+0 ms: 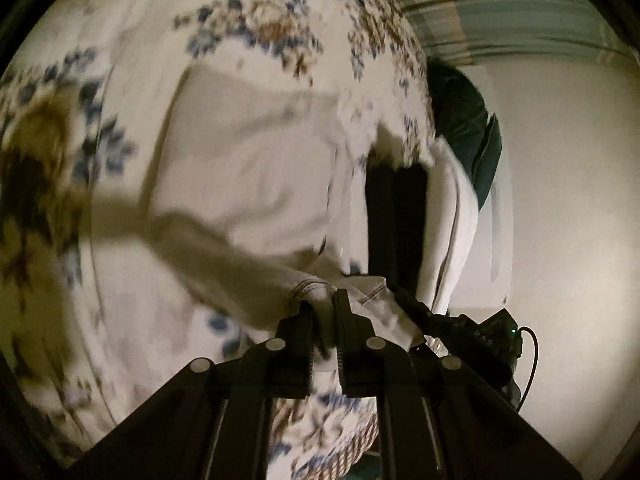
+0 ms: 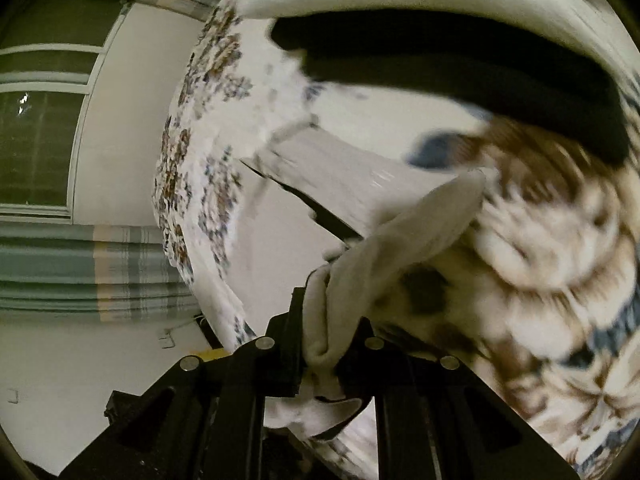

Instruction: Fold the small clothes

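White garment [image 1: 256, 168] spread over floral bedsheet [image 1: 80, 128], stitched hem clamped in left gripper [image 1: 322, 304] at 6 o'clock. Right gripper [image 2: 328, 320] clenched on bunched cloth. Folded pile [image 1: 444, 216] at 3 o'clock. No legible writing; frames blurred.

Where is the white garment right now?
The white garment hangs over the floral bedspread, pinched in both the left gripper and right gripper.
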`<state>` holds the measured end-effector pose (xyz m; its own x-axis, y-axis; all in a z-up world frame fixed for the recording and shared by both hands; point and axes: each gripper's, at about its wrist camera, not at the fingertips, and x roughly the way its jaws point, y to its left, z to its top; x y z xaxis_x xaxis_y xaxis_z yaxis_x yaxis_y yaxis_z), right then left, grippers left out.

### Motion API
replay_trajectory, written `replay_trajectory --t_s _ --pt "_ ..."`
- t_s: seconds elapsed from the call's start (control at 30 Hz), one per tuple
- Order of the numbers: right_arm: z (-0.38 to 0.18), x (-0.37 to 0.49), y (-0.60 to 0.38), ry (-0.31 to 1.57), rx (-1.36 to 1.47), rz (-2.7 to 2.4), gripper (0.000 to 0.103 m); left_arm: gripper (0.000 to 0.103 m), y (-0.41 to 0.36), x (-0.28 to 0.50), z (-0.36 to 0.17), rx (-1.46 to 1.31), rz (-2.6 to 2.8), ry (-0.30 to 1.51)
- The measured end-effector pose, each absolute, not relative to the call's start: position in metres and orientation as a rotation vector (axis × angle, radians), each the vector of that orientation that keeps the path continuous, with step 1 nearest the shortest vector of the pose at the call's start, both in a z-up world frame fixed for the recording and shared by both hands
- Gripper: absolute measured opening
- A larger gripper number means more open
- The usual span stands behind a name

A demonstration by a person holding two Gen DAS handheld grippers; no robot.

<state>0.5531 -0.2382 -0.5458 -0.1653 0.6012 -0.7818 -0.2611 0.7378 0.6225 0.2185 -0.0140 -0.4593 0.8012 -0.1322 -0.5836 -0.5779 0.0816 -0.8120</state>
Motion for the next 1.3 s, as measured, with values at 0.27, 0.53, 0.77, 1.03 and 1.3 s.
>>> replay_trajectory --t_s 0.27,0.53,0.77,1.03,1.3 --pt "-0.549 0.589 -0.076 1.587 0.142 0.767 0.013 0.007 0.091 0.226 -0.485 -1.53 0.45 0.556" --pt "-0.613 0.606 0.073 1.76 -0.118 0.646 0.04 0.033 0.166 0.211 -0.538 -1.69 0.474 0.613" --pt "-0.556 0.615 0.066 1.672 0.105 0.771 0.083 0.062 0.176 0.186 -0.503 -1.546 0.479 0.65" --pt "-0.545 0.592 -0.051 1.6 0.018 0.545 0.083 0.062 0.146 0.267 -0.497 -1.164 0.366 0.903" --pt "-0.594 0.585 -0.101 1.646 0.116 0.463 0.083 0.005 0.149 0.309 -0.54 -0.881 0.347 1.044"
